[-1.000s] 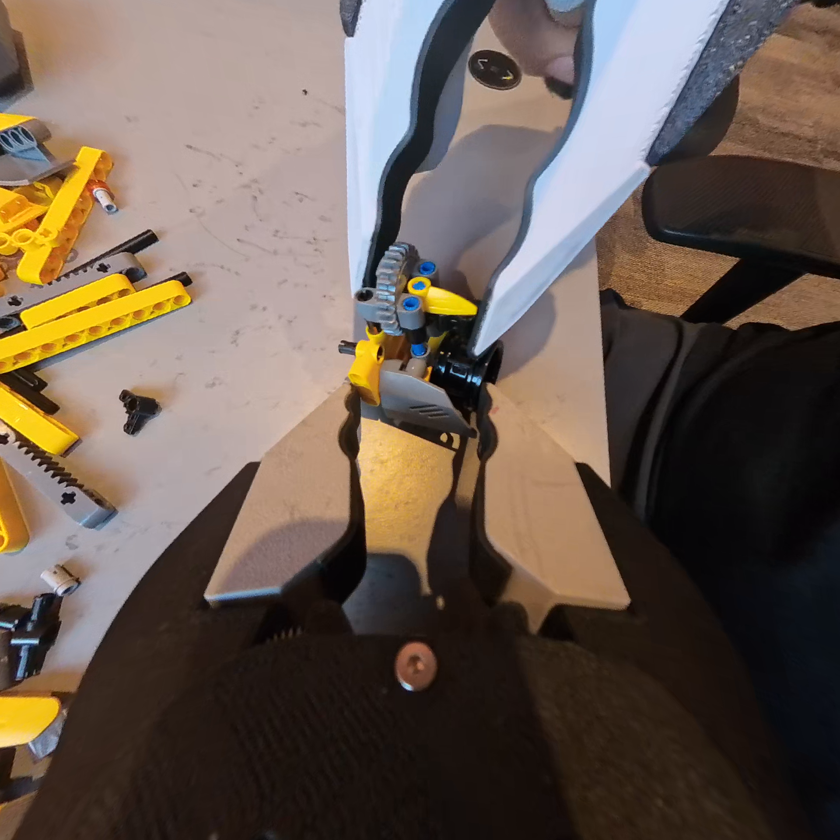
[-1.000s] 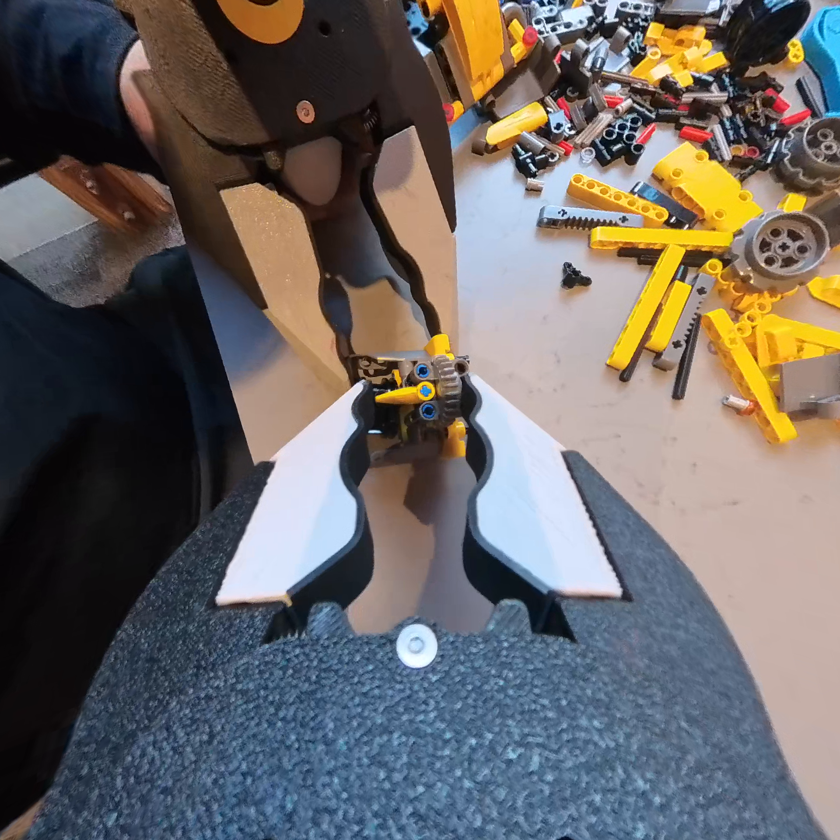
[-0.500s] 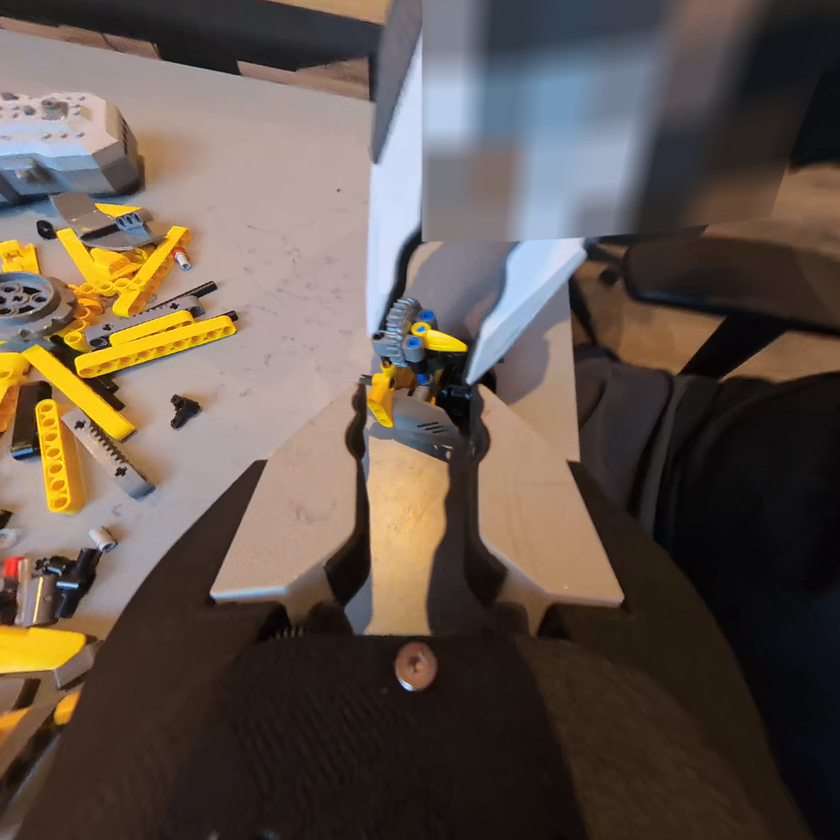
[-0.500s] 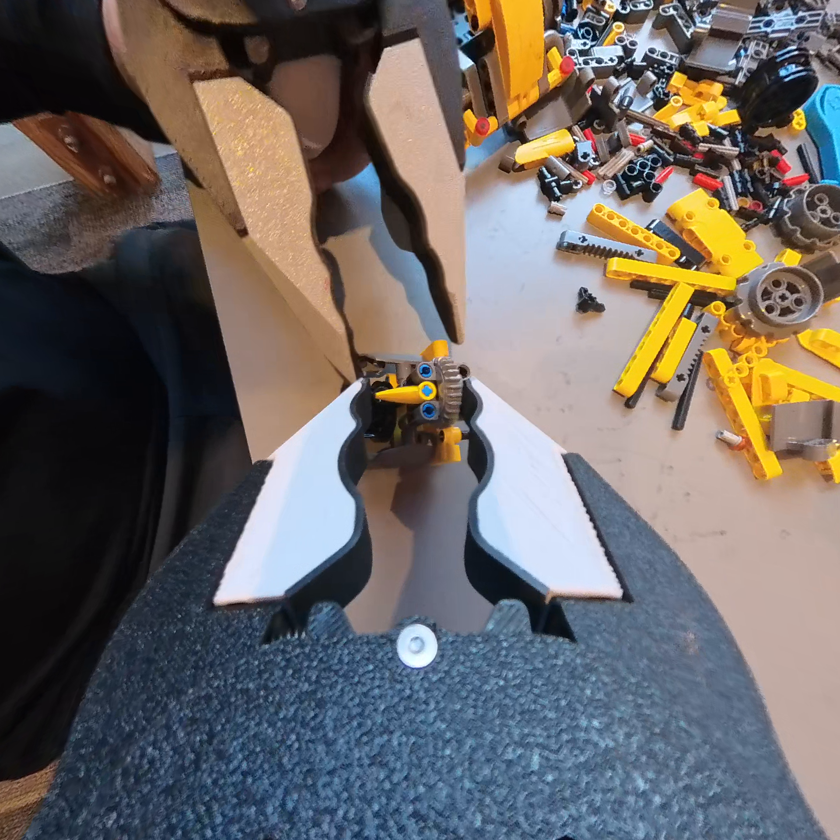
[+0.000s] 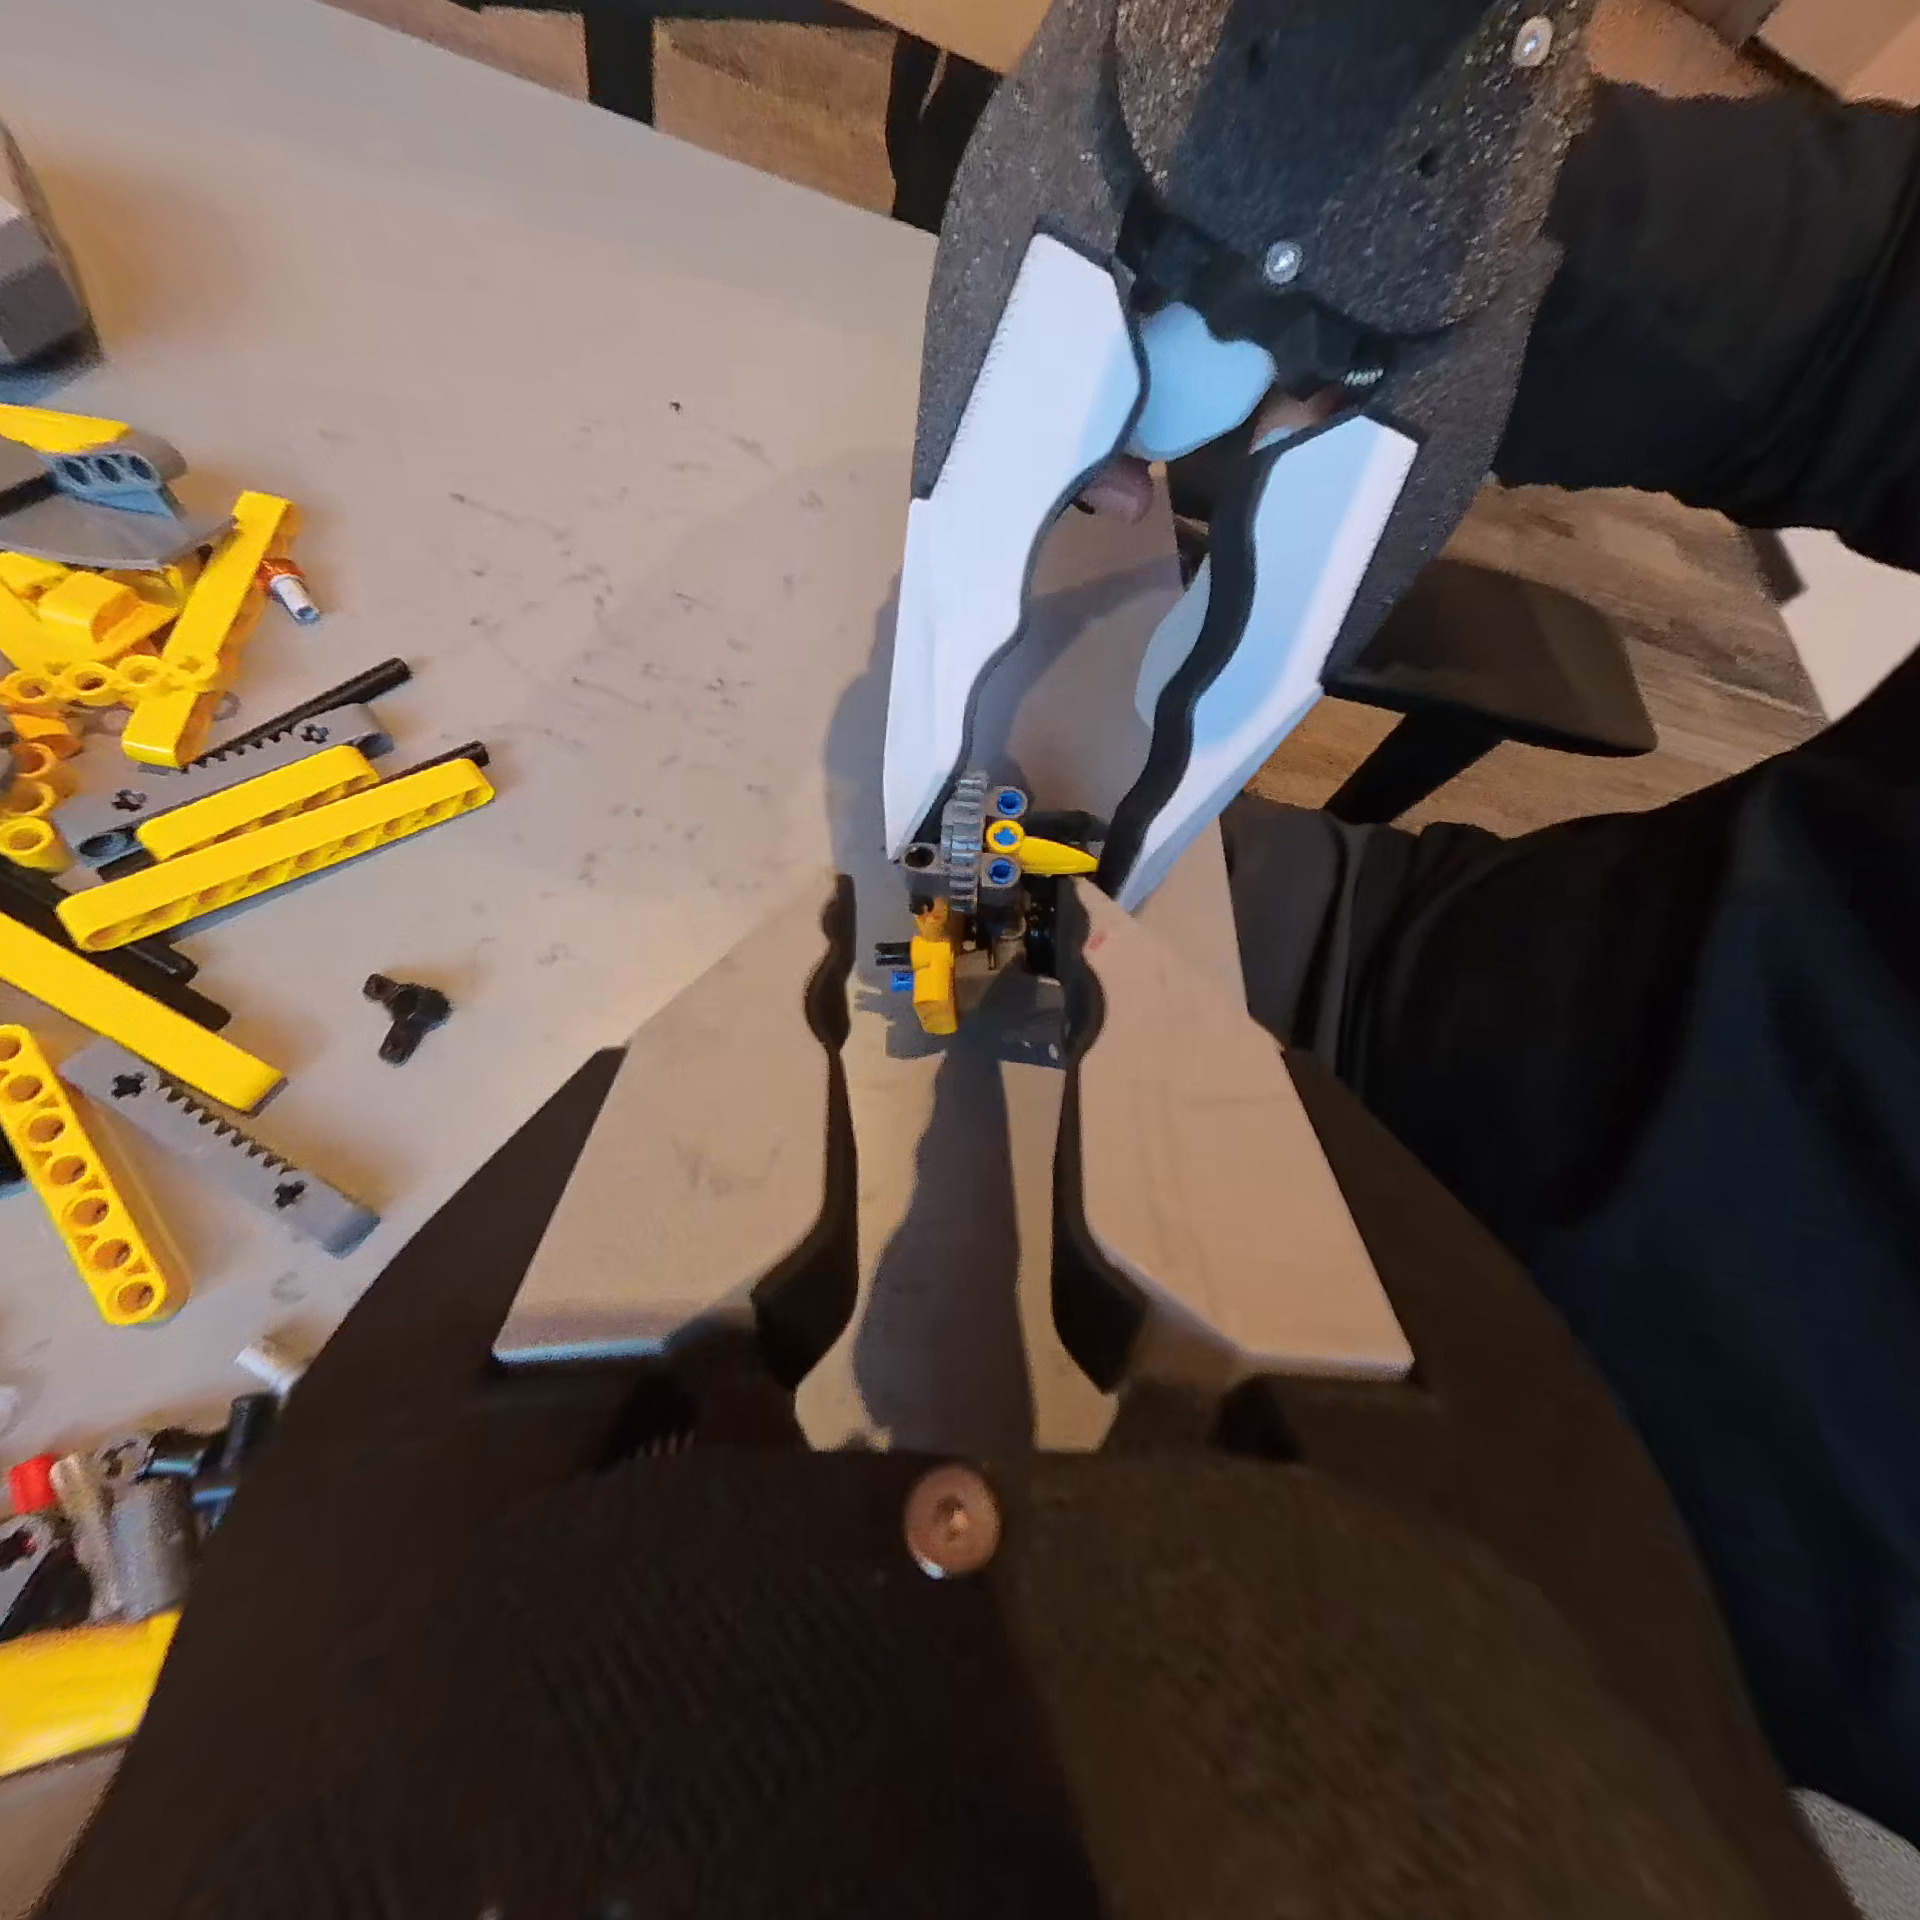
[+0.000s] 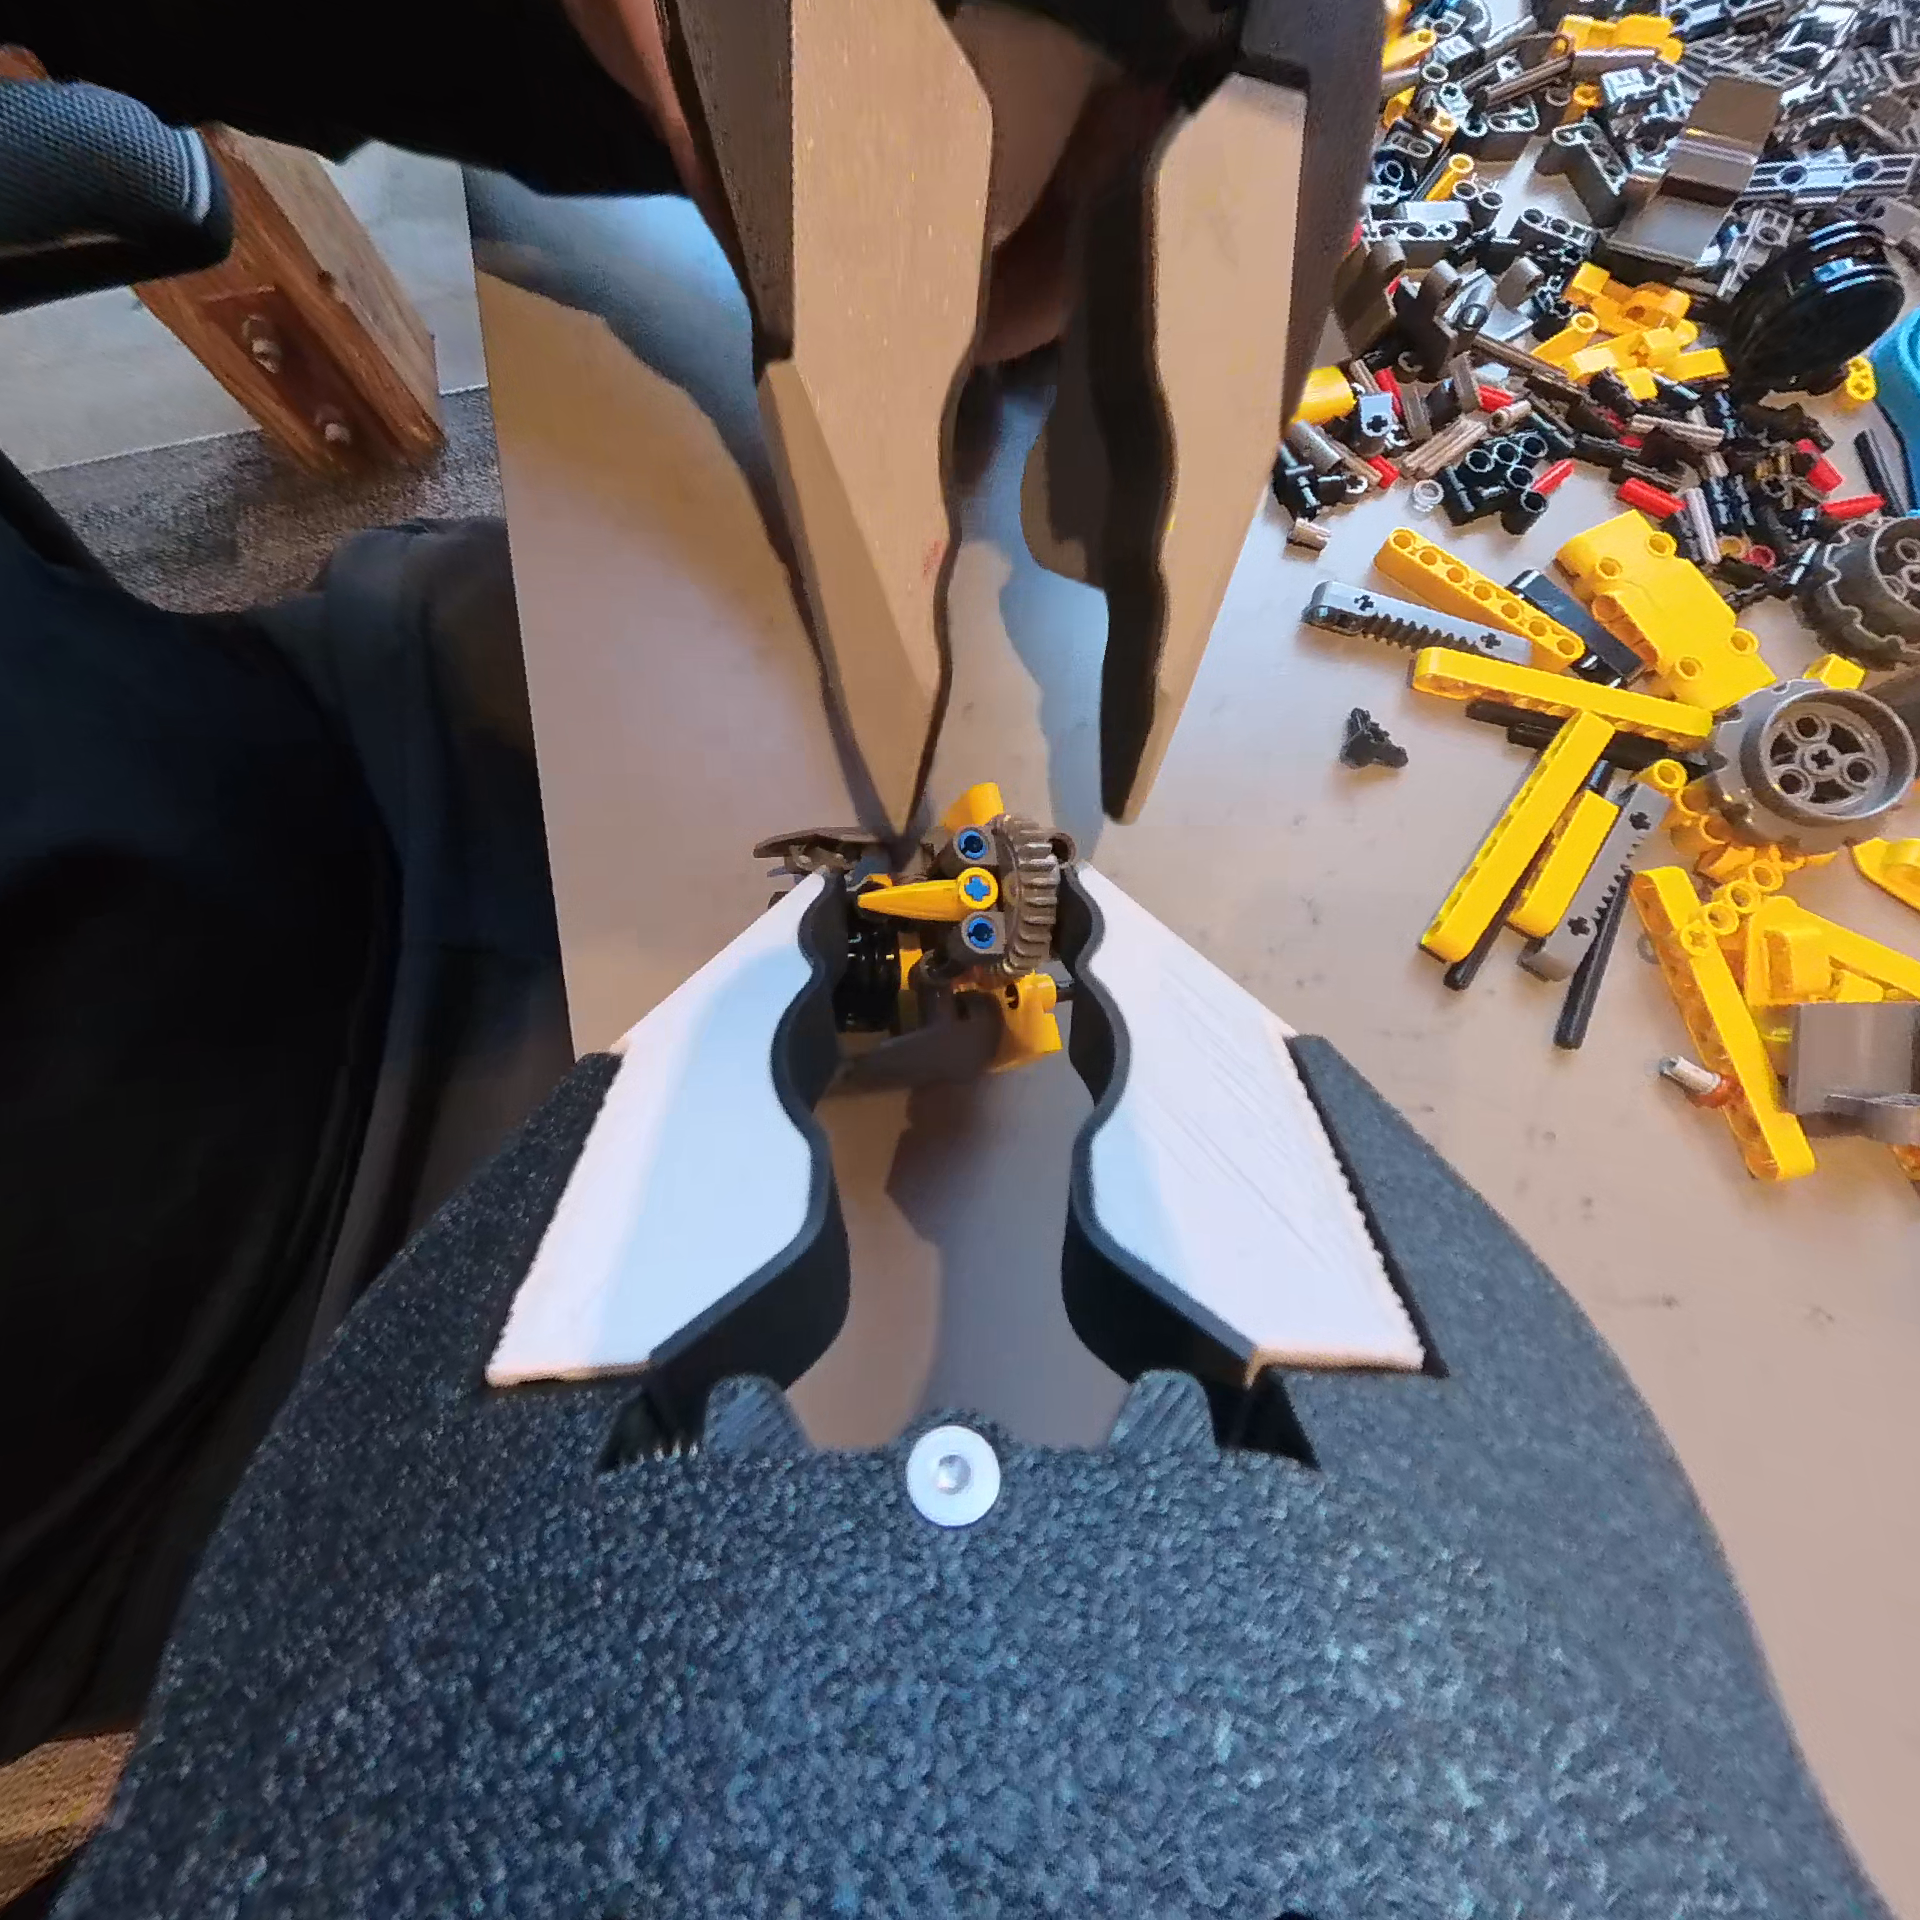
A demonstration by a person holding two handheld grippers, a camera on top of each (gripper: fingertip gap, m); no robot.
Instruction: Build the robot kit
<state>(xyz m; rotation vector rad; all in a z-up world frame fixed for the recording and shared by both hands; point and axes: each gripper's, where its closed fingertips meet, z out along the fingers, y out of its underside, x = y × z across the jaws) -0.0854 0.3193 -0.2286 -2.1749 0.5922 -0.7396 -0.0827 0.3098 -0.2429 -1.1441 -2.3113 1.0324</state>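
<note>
We see small brick assembly (image 6: 951, 925), yellow and black with grey gear and blue pins, just above desk (image 5: 582, 436) edge. Right claw (image 6: 951, 883) holds it, white fingers (image 6: 1195, 1122) pressed on both sides. Left claw (image 5: 961, 914) narrow around its lower part; whether it grips, we cannot tell. Loose yellow beams (image 5: 275, 852) and grey toothed rack (image 5: 218, 1158) lie well apart on desk; grey wheel hub (image 6: 1813, 764) lies among them.

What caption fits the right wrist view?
Right claw grips a small yellow-and-grey brick assembly; left claw open above it.
</note>
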